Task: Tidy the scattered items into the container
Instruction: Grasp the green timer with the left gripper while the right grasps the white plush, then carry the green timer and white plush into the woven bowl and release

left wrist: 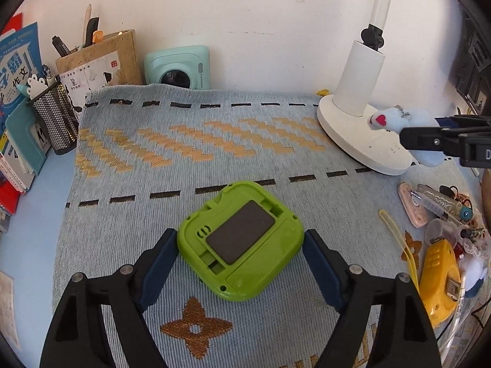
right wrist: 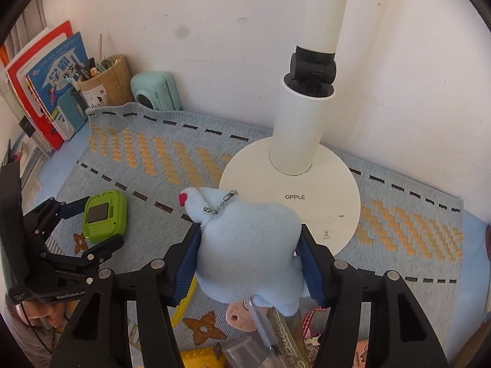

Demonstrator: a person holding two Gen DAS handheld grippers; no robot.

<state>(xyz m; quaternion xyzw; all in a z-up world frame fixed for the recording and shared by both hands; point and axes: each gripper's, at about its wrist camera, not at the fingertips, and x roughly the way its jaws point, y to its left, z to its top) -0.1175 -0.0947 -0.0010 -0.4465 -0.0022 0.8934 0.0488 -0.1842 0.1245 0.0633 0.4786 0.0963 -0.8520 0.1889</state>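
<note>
The green square gadget (left wrist: pixel 241 242) lies back-up on the blue-grey woven mat (left wrist: pixel 196 159), near the mat's front edge and left of its middle, a dark rectangular pad on its upturned face. It sits turned cornerwise, the pad's long axis running from the near left toward the far right. The left gripper (left wrist: pixel 241 243) straddles it with jaws spread wide; each blue pad stands just beside a side of the casing, and whether either touches is unclear.

The right gripper (right wrist: pixel 248 254) is clenched on a pale blue plush keychain toy (right wrist: pixel 245 245), held over the front rim of the white desk lamp base (right wrist: pixel 322 211). The toy's long axis runs away from the camera, its red-tipped end and bead chain pointing toward the mat's far left.

Only the right wrist view shows the "OPPLE" lettering on the base. Only the left wrist view shows the whole clutter at the mat's right edge: a yellow device (left wrist: pixel 438 279), a clear pen (left wrist: pixel 435 207), a pink piece (left wrist: pixel 409 205).

At the far left corner, a black mesh cup (left wrist: pixel 56 119) and a cork-coloured holder (left wrist: pixel 101 58) hold pens; a mint instant camera (left wrist: pixel 179 67) stands against the wall.
</note>
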